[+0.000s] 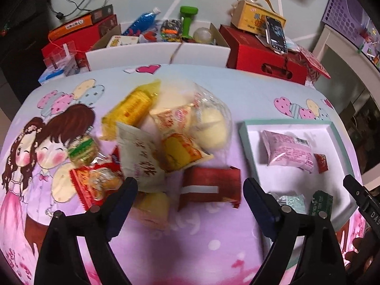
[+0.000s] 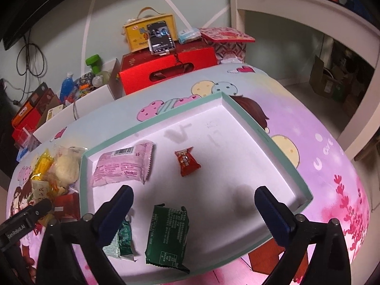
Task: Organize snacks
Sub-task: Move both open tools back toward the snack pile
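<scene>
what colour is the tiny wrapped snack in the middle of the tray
Red with an orange-and-white print: the small snack lies on the white tray, clearest in the right wrist view.

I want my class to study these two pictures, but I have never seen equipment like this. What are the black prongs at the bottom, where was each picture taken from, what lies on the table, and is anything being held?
The black prongs are hand-held grippers, one in each of a person's hands, each with a fisheye camera looking along its jaws. One picture comes from the left gripper, the other from the right gripper.

On the cartoon-printed tablecloth lies a pile of snacks, with a dark red packet nearest the left jaws. Beside it sits a shallow white tray holding a pink packet, a small red sweet, a dark green packet and a pale green packet.

Both sets of jaws stand open; nothing is held.
</scene>
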Available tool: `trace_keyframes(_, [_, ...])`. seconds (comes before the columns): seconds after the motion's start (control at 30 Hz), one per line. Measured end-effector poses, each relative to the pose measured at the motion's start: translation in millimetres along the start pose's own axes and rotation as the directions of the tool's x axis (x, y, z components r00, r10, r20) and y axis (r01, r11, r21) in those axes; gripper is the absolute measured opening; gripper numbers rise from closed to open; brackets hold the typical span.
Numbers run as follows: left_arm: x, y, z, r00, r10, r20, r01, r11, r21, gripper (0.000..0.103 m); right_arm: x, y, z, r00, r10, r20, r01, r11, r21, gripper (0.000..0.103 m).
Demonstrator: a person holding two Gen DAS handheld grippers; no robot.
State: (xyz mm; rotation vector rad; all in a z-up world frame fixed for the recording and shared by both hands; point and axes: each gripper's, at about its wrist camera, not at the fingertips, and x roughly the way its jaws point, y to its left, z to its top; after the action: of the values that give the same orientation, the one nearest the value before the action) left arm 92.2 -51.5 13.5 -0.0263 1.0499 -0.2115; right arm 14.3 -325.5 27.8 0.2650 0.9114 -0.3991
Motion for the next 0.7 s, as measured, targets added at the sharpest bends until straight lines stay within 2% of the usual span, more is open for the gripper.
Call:
trace_keyframes(0.17, [-9.7,18.0,0.9,0.998,0.028,0.051,-0.028,1.000,0.000,0.091,-1.7,13.2,-0.7,0.999,0.035,0.022,-0.034,0.999,-0.030,0.103])
trace_keyframes(0.5, [-26.2,68.8,-0.5,0.989,0.120,0.083,-0.118,0.992,-0.033,0.091,-4.8,42.3,-5.4,0.983,0.172,0.061,-0.170,0.985,-0.035,0.103])
trace_keyframes(0.63, [-34.3,94.2,-3.1,0.983,0.159,0.089,-0.154,0.986,-0.067,0.091,-6.3,58.9,-8.1,0.984,0.162,0.076,-0.156,0.985,-0.069,0.103])
trace_keyframes(0.7, [-38.6,108.0,-4.5,0.983,0.163,0.090,-0.154,0.983,-0.098,0.091,-5.5,67.1,-10.1,0.980,0.186,0.068,-0.181,0.981,-0.073,0.103])
